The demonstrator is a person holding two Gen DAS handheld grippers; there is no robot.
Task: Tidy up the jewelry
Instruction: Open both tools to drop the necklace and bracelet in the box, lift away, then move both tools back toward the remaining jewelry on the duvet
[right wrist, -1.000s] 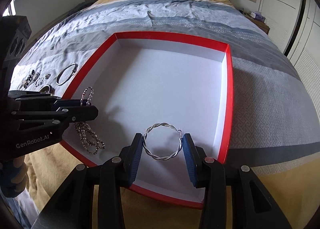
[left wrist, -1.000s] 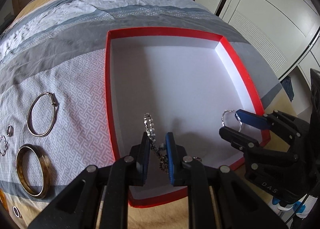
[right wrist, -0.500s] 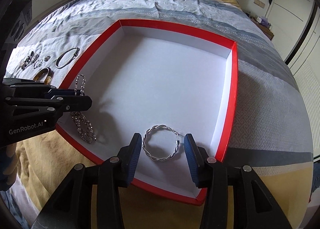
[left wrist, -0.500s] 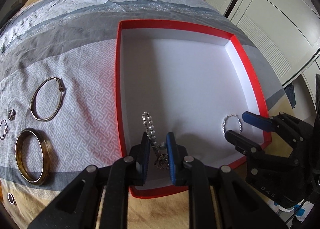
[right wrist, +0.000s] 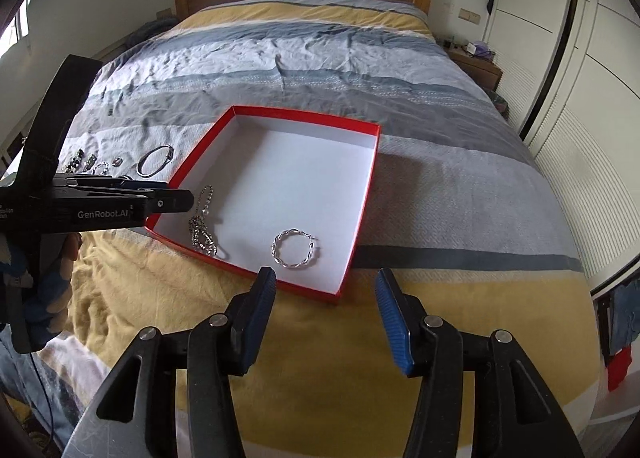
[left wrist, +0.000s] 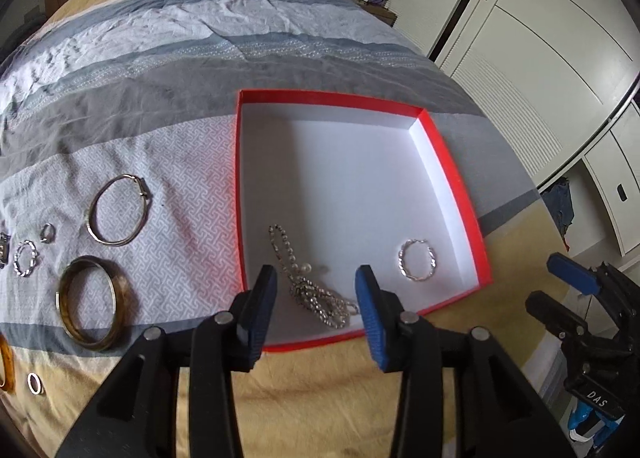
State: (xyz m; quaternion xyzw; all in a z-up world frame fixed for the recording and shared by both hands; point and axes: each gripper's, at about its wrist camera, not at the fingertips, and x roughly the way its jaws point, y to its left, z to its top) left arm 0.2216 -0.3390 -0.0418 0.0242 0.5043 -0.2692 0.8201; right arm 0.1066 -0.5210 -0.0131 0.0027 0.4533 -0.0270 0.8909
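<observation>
A red box (left wrist: 456,173) with a white inside lies on the bed; it also shows in the right wrist view (right wrist: 372,177). A silver chain (left wrist: 312,290) (right wrist: 202,230) lies in its near left corner. A twisted silver hoop (left wrist: 416,266) (right wrist: 294,248) lies near its right wall. My left gripper (left wrist: 316,286) is open, just above and behind the chain. My right gripper (right wrist: 326,282) is open and empty, back from the box's near edge. It also shows in the left wrist view (left wrist: 560,286).
On the bedspread left of the box lie a silver bangle (left wrist: 118,209), a brown bangle (left wrist: 94,302), a small twisted hoop (left wrist: 26,264), a small ring (left wrist: 48,233) and a ring (left wrist: 34,383). White wardrobes (right wrist: 580,57) stand to the right.
My left gripper opened and let the chain drop into the box. My right gripper opened wider and left the hoop in the box. Both grippers pulled back and up.
</observation>
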